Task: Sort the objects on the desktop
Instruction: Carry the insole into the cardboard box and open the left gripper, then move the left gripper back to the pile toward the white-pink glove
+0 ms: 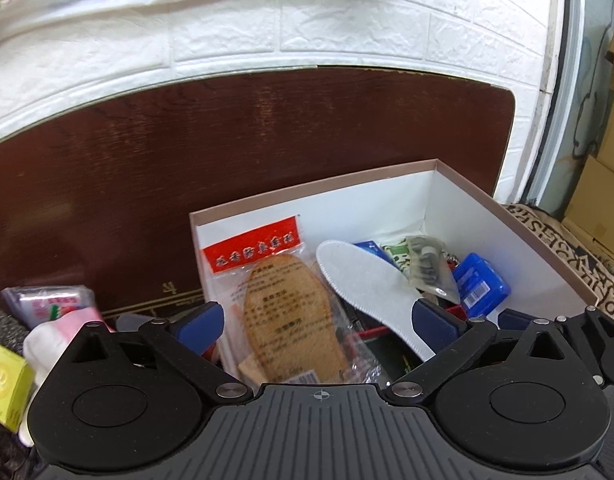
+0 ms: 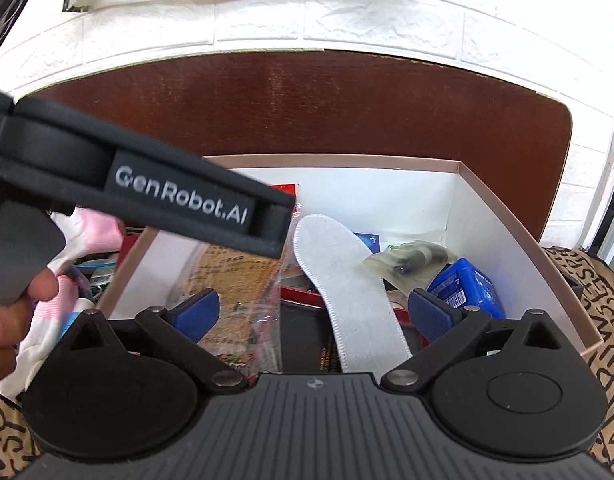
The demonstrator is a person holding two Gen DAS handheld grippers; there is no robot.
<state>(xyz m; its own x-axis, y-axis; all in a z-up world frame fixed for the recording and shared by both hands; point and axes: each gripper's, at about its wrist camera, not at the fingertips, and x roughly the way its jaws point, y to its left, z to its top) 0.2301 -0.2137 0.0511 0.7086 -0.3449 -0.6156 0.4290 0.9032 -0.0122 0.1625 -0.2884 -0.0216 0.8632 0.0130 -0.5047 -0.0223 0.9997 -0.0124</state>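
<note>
Both the left tongs (image 1: 319,320) and right tongs (image 2: 313,312) gape empty above the box (image 1: 519,216), which holds insoles while socks (image 1: 59,332) beside it await sorting.

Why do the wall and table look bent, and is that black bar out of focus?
Left wrist view: fisheye lens bows the brick wall and table edge; box contents stay fairly sharp. Right wrist view: same bowing; the left gripper crossing close to the lens looks soft, and glare streaks the table.
</note>
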